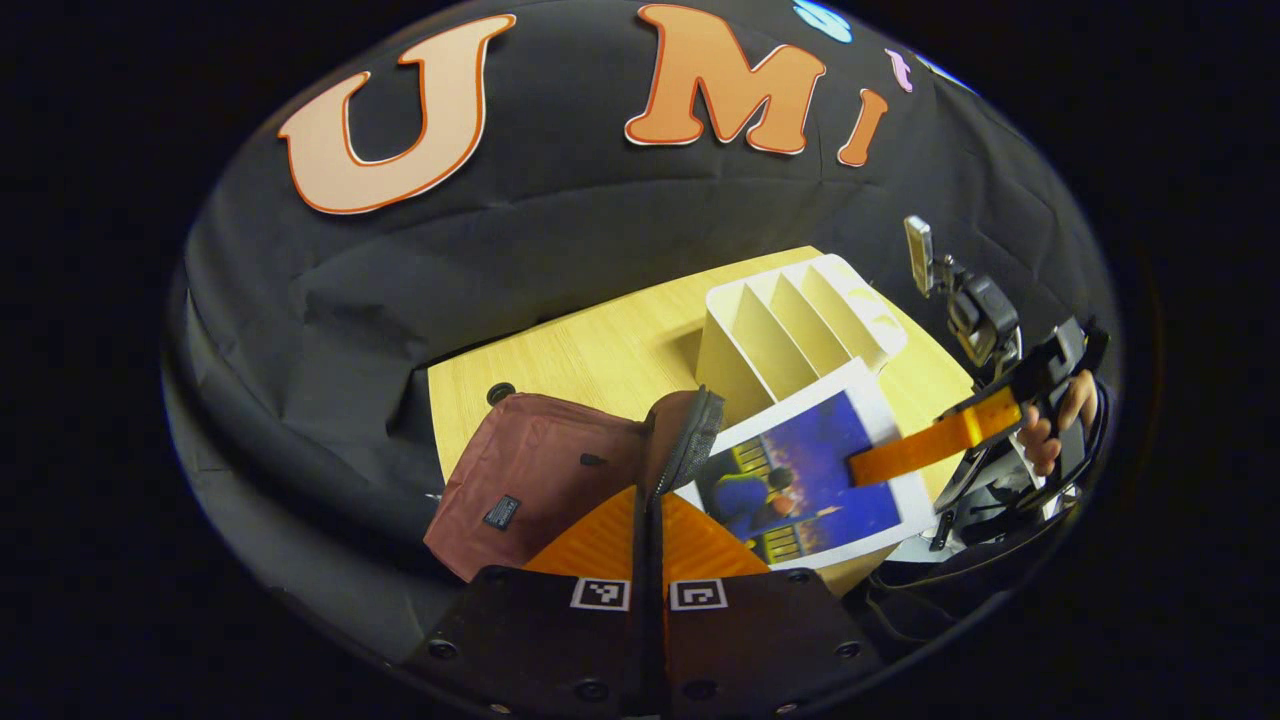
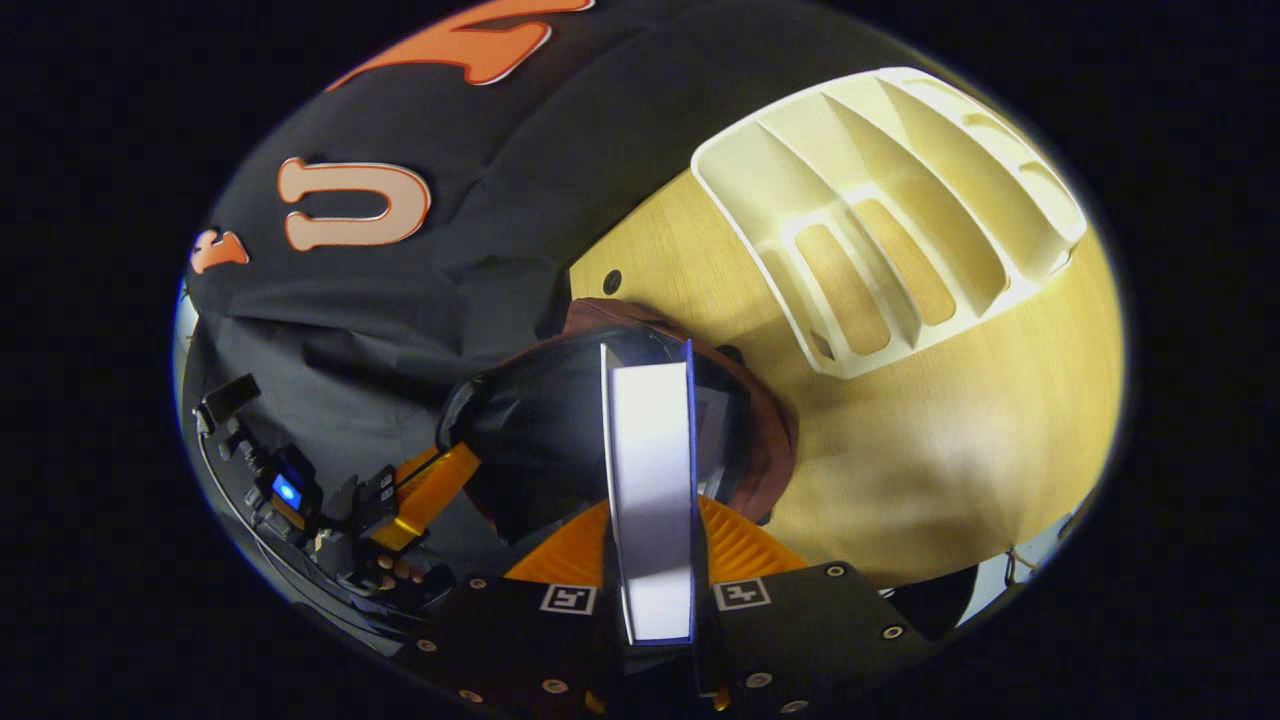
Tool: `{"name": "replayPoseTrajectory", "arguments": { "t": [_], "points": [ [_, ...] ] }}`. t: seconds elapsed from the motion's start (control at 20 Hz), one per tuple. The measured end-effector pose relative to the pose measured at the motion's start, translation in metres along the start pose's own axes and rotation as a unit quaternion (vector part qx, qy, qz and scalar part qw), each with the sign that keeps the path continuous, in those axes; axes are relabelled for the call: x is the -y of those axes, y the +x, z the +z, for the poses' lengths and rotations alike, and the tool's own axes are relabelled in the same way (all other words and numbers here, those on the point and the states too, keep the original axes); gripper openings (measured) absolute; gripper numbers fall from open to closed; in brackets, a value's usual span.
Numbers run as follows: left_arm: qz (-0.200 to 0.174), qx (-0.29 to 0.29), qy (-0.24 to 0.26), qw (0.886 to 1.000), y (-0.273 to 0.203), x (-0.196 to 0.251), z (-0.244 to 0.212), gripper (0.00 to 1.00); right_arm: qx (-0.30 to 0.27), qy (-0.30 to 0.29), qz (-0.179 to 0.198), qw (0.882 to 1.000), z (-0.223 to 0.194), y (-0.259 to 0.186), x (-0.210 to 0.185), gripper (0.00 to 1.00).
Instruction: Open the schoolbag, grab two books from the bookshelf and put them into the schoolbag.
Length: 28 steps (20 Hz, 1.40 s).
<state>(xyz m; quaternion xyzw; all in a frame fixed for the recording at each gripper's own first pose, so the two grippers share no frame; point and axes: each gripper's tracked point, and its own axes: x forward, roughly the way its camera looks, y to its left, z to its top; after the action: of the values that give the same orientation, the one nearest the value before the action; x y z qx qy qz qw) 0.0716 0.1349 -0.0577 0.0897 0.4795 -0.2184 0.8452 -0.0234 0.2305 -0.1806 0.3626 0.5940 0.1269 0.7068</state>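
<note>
The maroon schoolbag (image 1: 540, 470) lies on the wooden table (image 1: 600, 350). My left gripper (image 1: 648, 525) is shut on the bag's zippered opening edge and holds it up. In the right gripper view the bag's mouth (image 2: 540, 430) gapes open, with a black lining inside. My right gripper (image 2: 650, 545) is shut on a book (image 2: 650, 470), seen edge-on with white pages and a blue cover, its far end over the bag's mouth. In the left gripper view that book (image 1: 800, 470) shows its blue picture cover beside the bag, an orange finger (image 1: 930, 445) lying across it.
The white slotted bookshelf (image 1: 790, 320) (image 2: 880, 230) stands on the table behind the bag. A hand (image 1: 1050, 430) holds the right gripper at the table's right edge. The other hand (image 2: 395, 570) holds the left gripper low on the left. Black cloth surrounds the table.
</note>
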Motion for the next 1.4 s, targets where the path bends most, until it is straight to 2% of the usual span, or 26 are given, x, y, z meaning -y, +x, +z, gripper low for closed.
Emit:
{"name": "replayPoseTrajectory", "arguments": {
  "t": [0.2,0.45,0.7,0.95,1.05,1.1,1.15,1.2,1.25,1.3,1.4],
  "points": [
    [-0.006,-0.002,0.004,1.0,-0.001,0.008,0.004,0.01,0.007,0.046,0.033,0.998,-0.005,0.045,-0.009,0.28],
    [-0.012,-0.001,0.01,1.0,0.0,0.014,0.005,0.01,0.018,0.055,0.04,0.998,-0.011,0.088,-0.017,0.28],
    [-0.028,0.008,0.005,1.0,-0.002,0.024,0.006,0.01,0.035,0.085,0.075,0.993,-0.009,0.114,-0.026,0.28],
    [-0.036,0.005,0.03,0.999,0.001,0.033,-0.001,0.01,0.027,0.095,0.089,0.991,-0.017,0.135,-0.029,0.29],
    [-0.033,0.003,0.037,0.999,0.003,0.033,-0.002,0.0,0.008,0.097,0.066,0.993,-0.022,0.15,-0.02,0.33],
    [-0.032,0.0,0.035,0.999,0.004,0.03,-0.003,0.01,-0.001,0.1,0.056,0.993,-0.022,0.154,-0.016,0.4],
    [-0.031,0.001,0.031,0.999,0.005,0.027,-0.003,0.01,-0.006,0.097,0.053,0.994,-0.024,0.151,-0.018,0.6],
    [-0.03,0.002,0.025,0.999,0.006,0.023,-0.004,0.0,-0.003,0.095,0.046,0.994,-0.021,0.15,-0.018,0.39],
    [-0.029,0.001,0.021,0.999,0.007,0.021,-0.005,0.01,0.003,0.091,0.038,0.995,-0.017,0.142,-0.014,0.8],
    [-0.03,0.001,0.014,0.999,0.007,0.019,-0.005,0.0,0.008,0.081,0.029,0.996,-0.013,0.136,-0.01,0.62],
    [-0.031,0.005,0.007,0.999,0.007,0.019,-0.006,0.01,0.016,0.065,0.007,0.998,-0.006,0.126,0.001,0.96]
  ]
}}
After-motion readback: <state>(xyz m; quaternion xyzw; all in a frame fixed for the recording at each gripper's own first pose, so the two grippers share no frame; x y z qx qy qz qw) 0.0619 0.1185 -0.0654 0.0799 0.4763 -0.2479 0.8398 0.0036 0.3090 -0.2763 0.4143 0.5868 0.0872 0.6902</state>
